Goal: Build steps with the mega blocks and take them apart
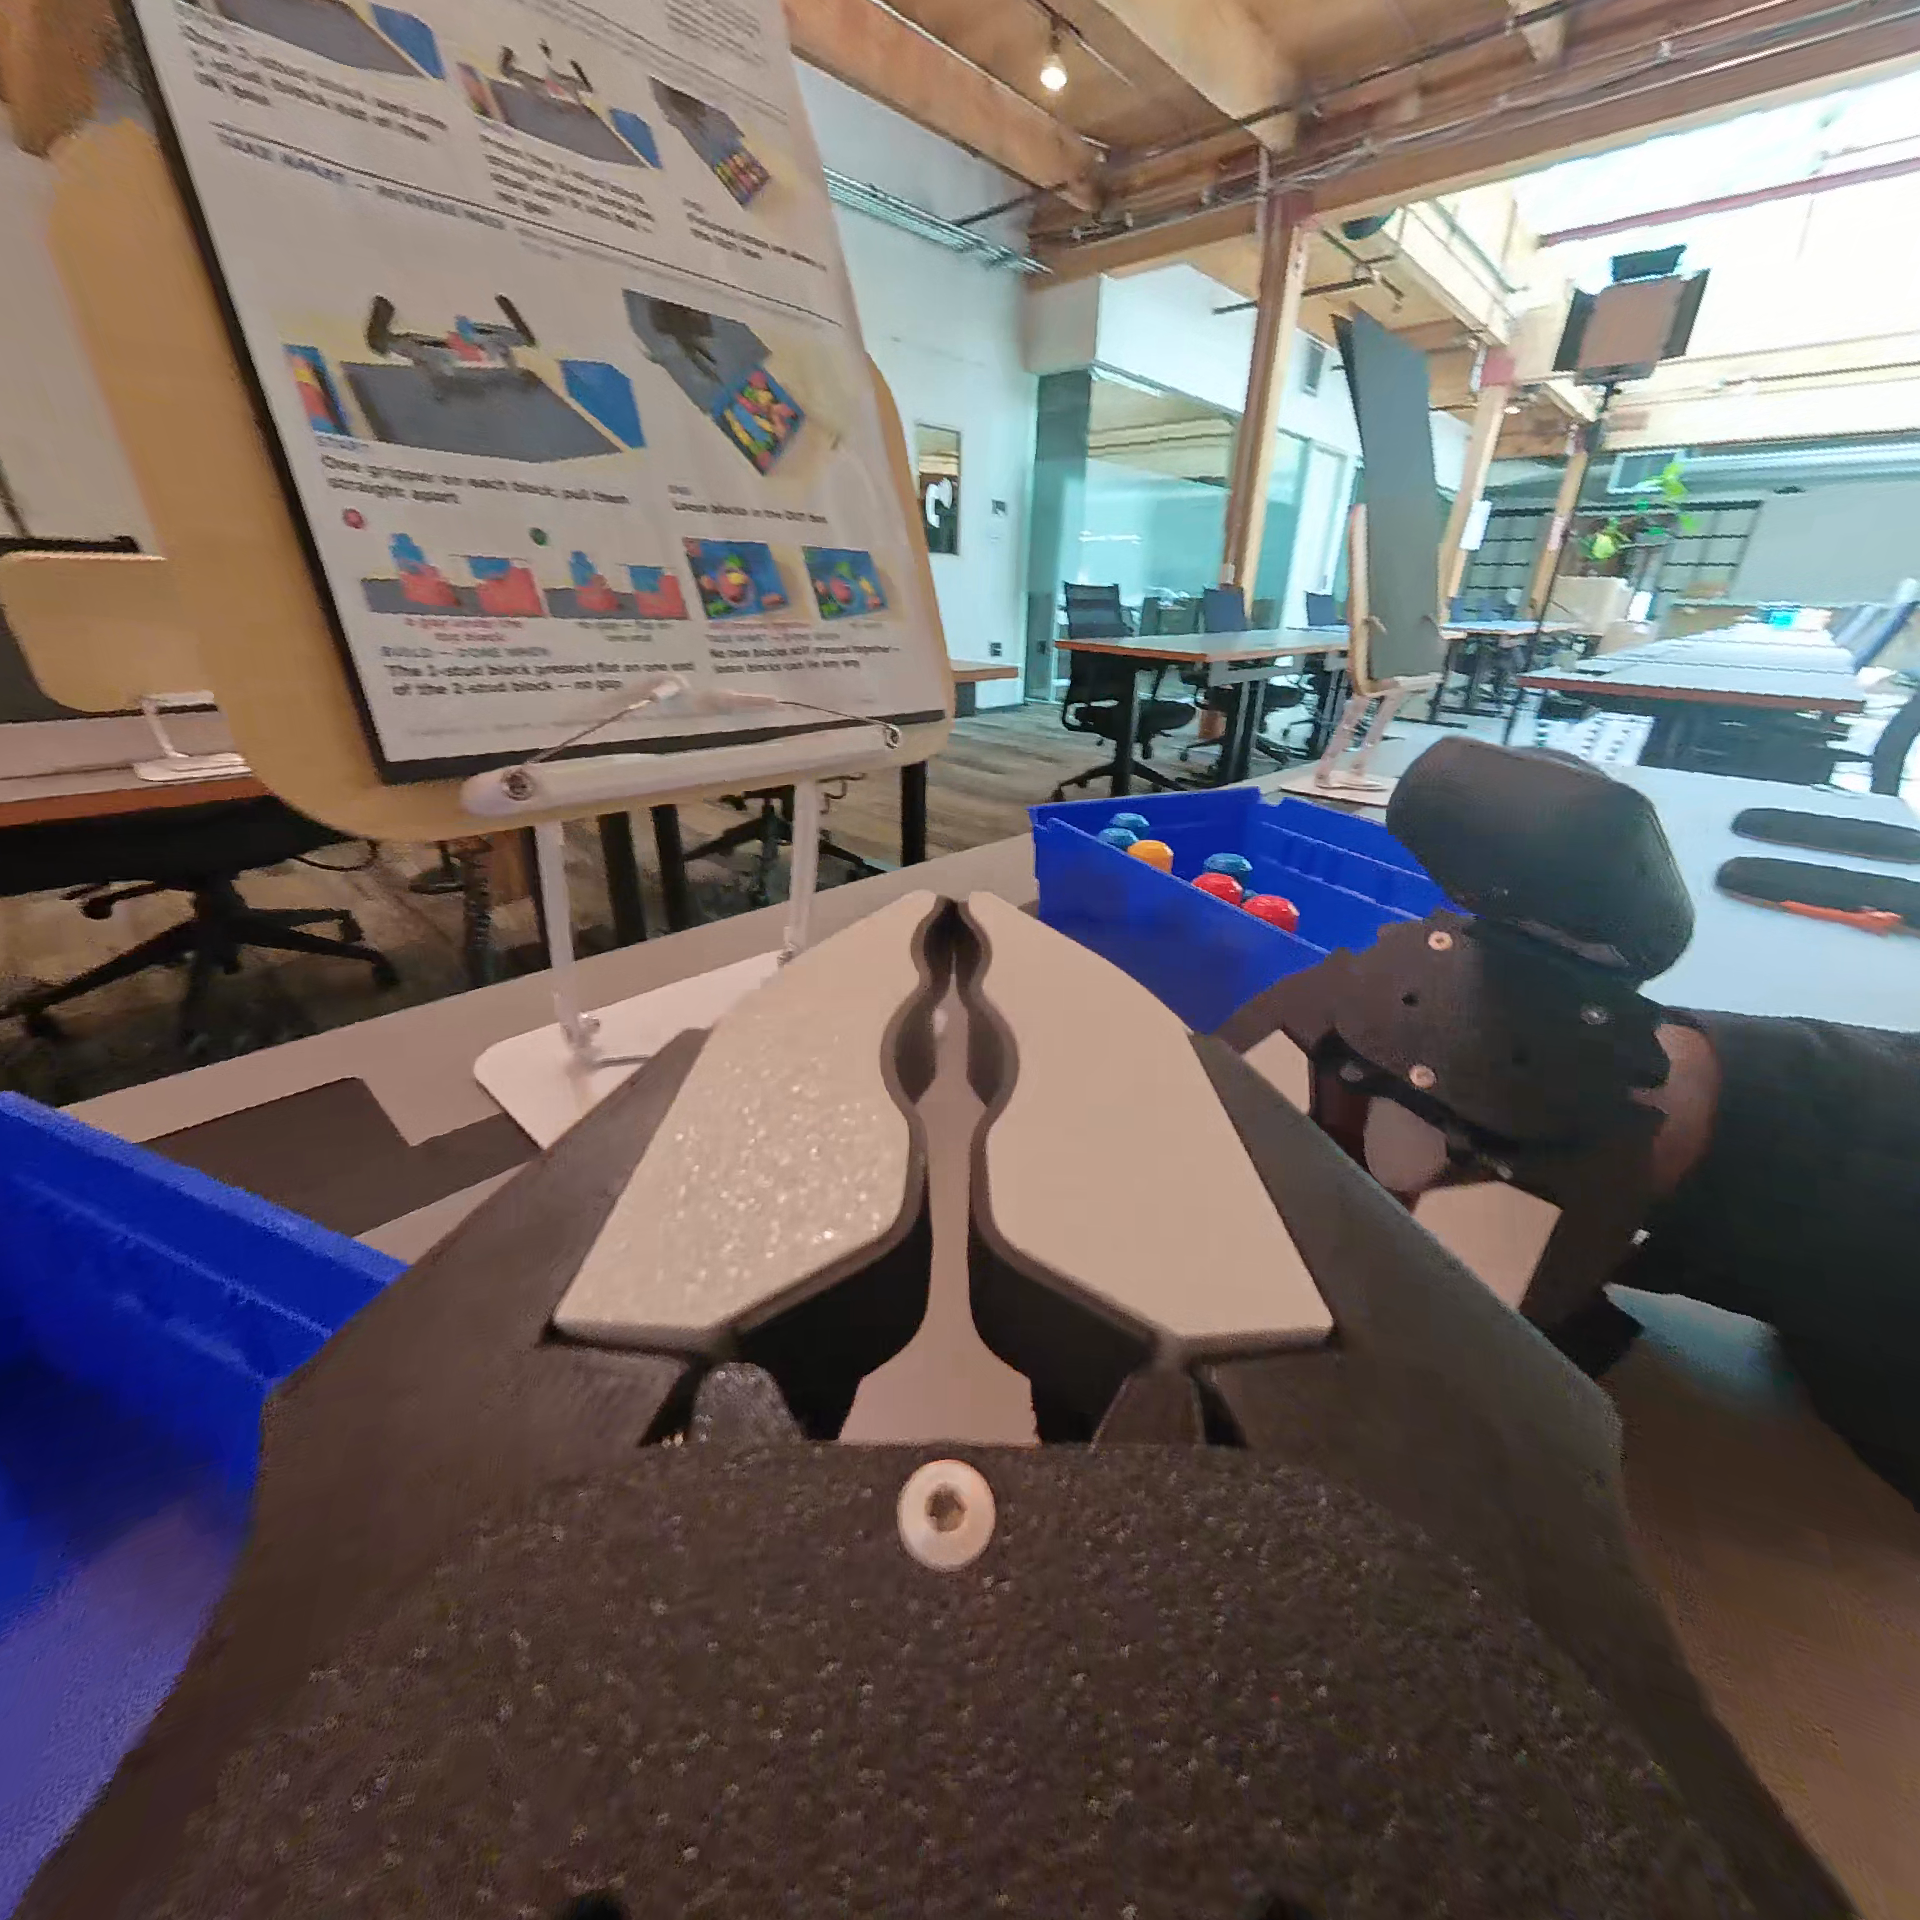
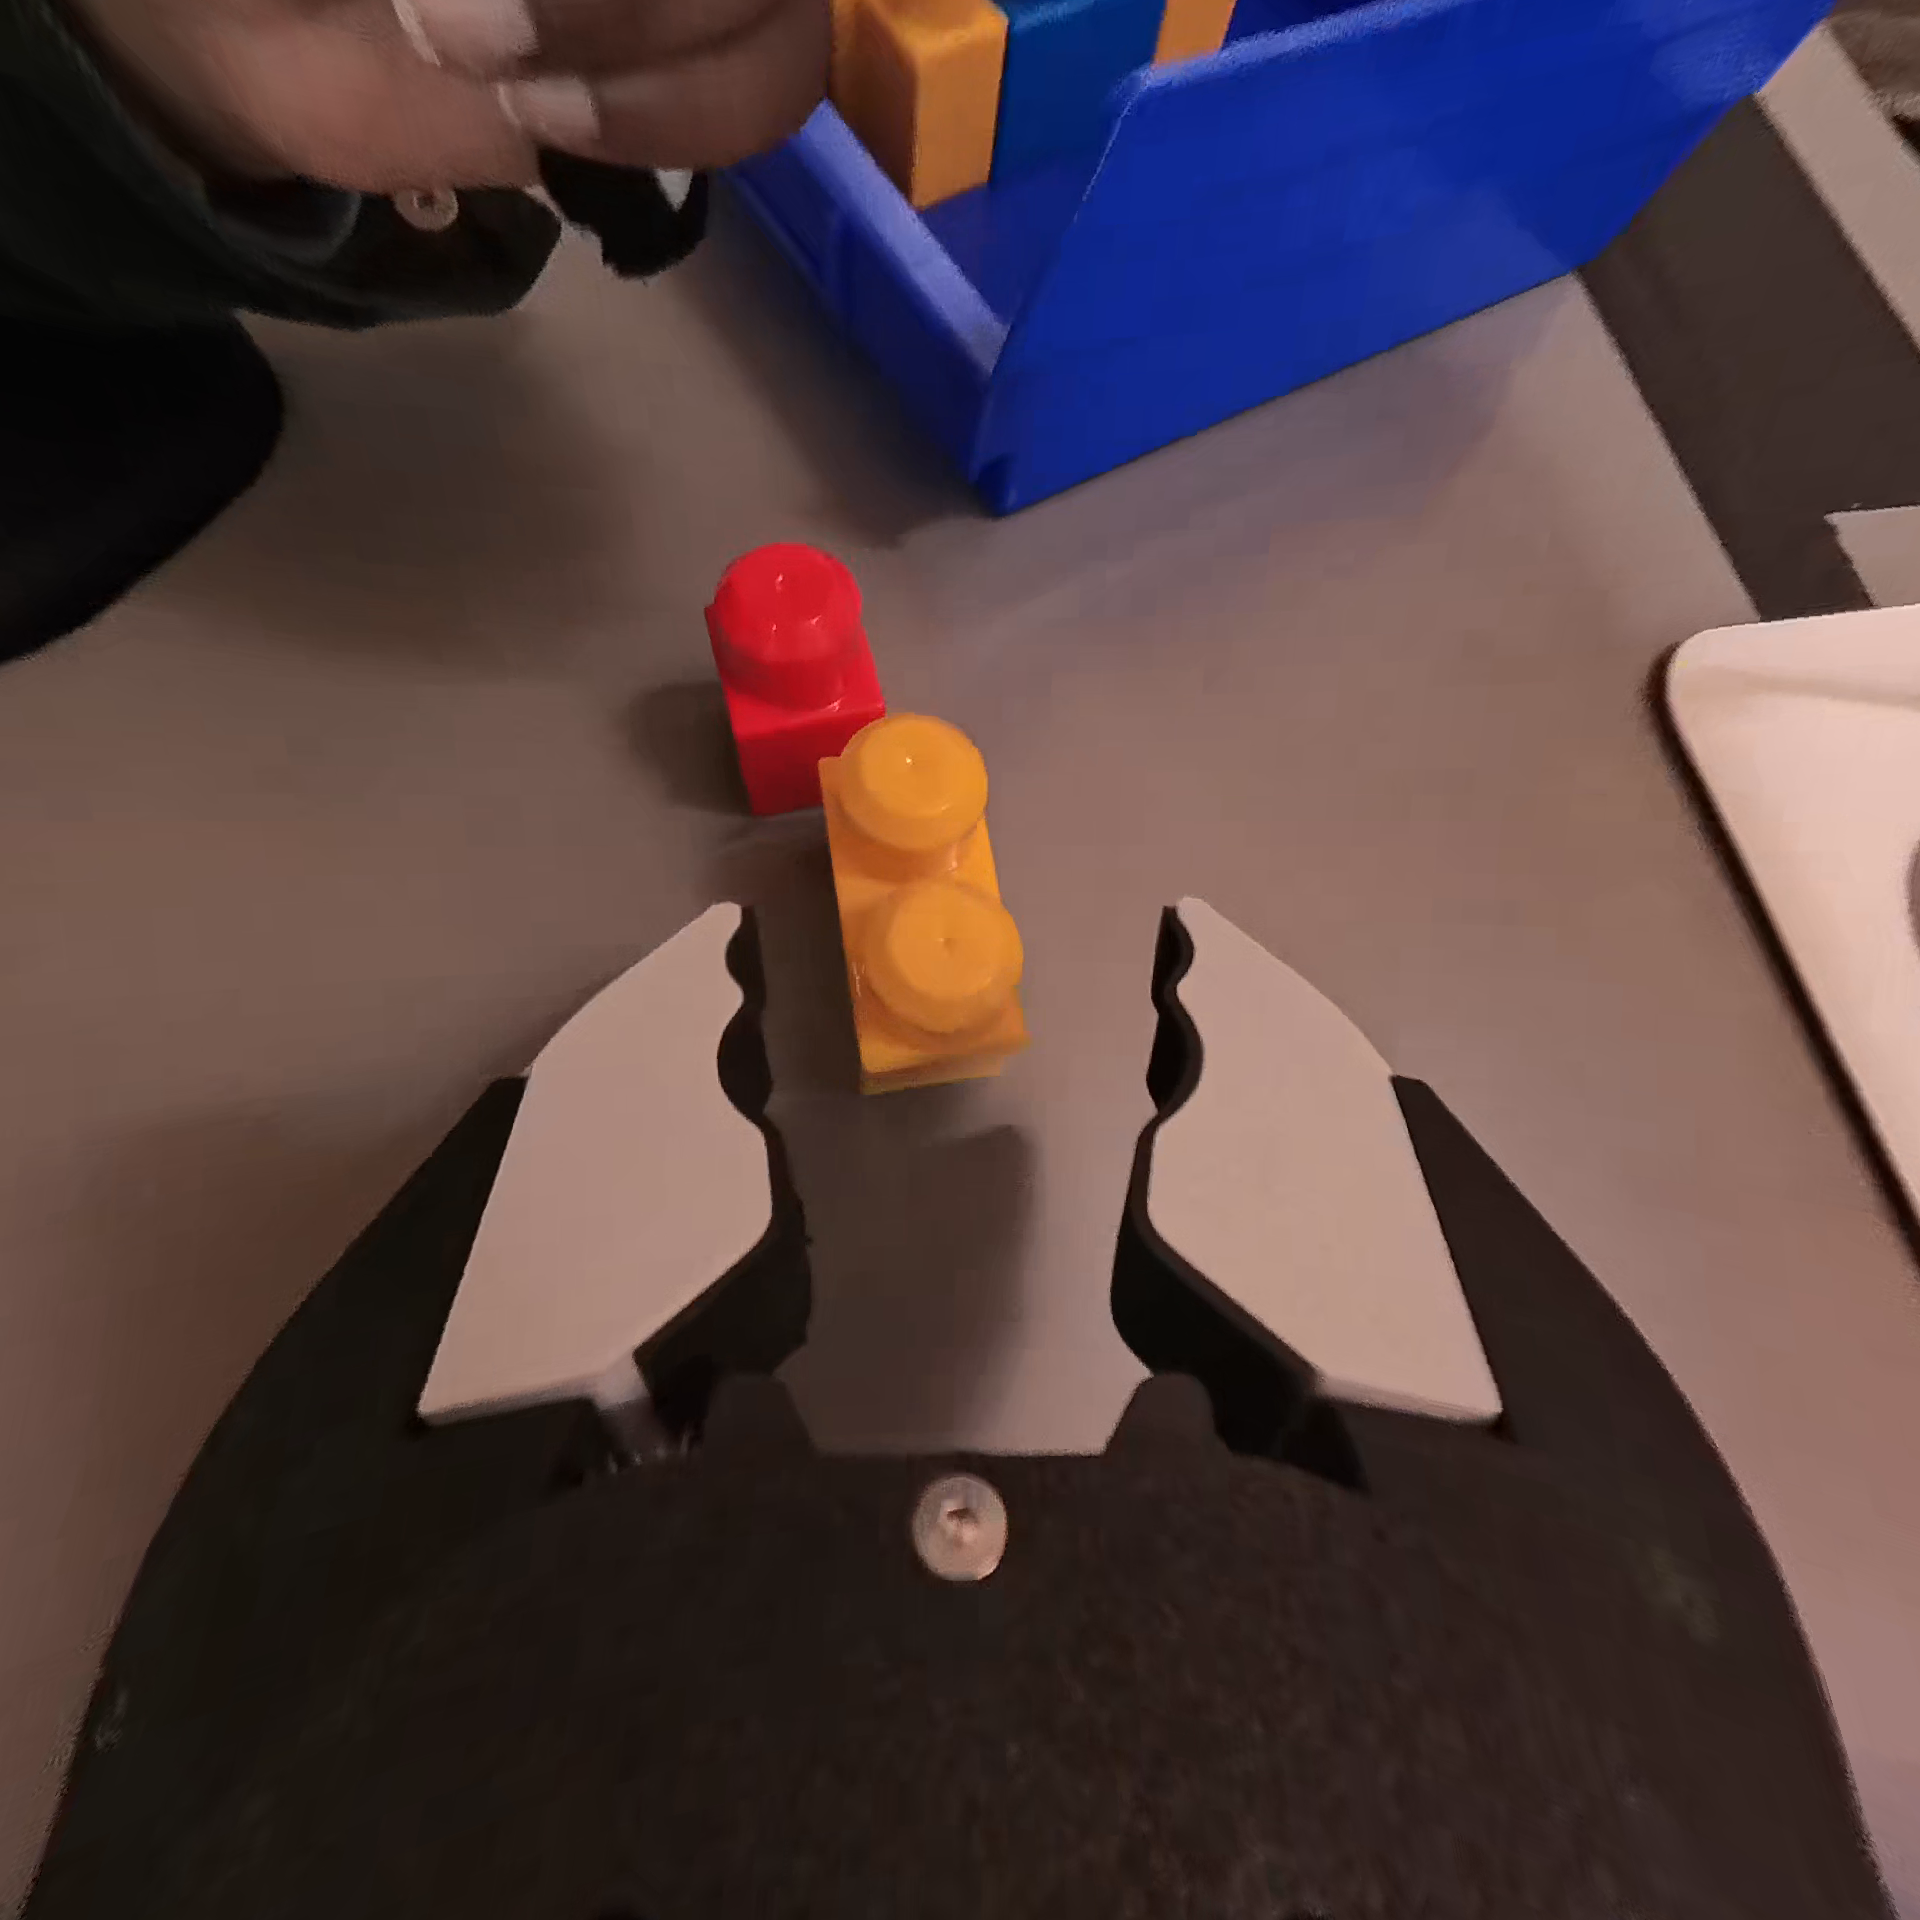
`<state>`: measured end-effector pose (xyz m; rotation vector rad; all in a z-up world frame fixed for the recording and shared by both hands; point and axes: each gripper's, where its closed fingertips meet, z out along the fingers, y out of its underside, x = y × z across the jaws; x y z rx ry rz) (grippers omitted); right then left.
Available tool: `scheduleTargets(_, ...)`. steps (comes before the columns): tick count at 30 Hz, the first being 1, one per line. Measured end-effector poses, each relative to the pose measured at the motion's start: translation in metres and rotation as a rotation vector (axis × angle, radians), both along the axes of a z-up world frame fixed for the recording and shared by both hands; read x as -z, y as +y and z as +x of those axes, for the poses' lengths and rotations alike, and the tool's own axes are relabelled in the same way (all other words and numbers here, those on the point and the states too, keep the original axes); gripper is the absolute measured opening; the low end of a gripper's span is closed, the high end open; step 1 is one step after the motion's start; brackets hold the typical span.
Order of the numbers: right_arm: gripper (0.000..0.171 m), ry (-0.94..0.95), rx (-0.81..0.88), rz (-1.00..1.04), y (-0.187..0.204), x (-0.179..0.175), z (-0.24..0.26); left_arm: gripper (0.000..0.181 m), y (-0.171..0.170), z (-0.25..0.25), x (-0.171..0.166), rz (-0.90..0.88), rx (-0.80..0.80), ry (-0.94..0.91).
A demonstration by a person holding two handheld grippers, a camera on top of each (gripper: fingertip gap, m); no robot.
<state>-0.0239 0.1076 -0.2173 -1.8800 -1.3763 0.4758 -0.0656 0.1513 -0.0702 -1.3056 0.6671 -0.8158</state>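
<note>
In the right wrist view a yellow two-stud block point(image 2: 930, 914) stands on the grey table, with a red one-stud block point(image 2: 795, 675) touching its far left corner. My right gripper point(image 2: 961, 914) is open above the table, its fingertips on either side of the yellow block's near end, not touching it. In the left wrist view my left gripper point(image 1: 958, 914) is shut and empty, raised above the table and pointing level toward a blue bin point(image 1: 1195, 935). The right gripper's black body point(image 1: 1507, 997) shows at the right of that view.
The far blue bin holds several loose red, blue and yellow blocks point(image 1: 1216, 883). A second blue bin point(image 2: 1299, 270) with yellow blocks point(image 2: 935, 94) stands beyond the two blocks. A hand point(image 2: 520, 83) is at its left. An instruction board on a white stand point(image 1: 582, 1049) stands ahead. My right fingertips sit around 15 cm from my left ones.
</note>
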Motion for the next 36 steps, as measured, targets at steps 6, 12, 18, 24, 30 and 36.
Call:
scheduleTargets(6,0.074,-0.074,-0.017,-0.018,0.000,0.022,-0.011,0.000,0.001,0.006,0.012,0.014,-0.025,0.037)
scheduleTargets(12,0.036,-0.016,-0.022,-0.005,0.001,0.011,-0.007,0.000,0.000,0.006,0.015,0.016,-0.026,0.043)
scheduleTargets(18,0.036,0.546,0.026,0.009,0.010,-0.075,0.008,0.000,-0.004,0.006,0.012,-0.017,0.020,-0.003)
scheduleTargets(24,0.036,1.062,0.000,-0.005,0.005,-0.143,0.043,0.007,-0.022,0.019,0.005,-0.016,0.130,-0.062)
scheduleTargets(30,0.036,1.176,-0.065,-0.070,-0.004,-0.151,0.040,0.035,-0.049,0.040,0.003,-0.111,0.357,-0.127)
scheduleTargets(36,0.036,1.139,-0.142,-0.122,-0.019,-0.144,0.016,0.049,-0.058,0.048,0.004,-0.139,0.421,-0.144)
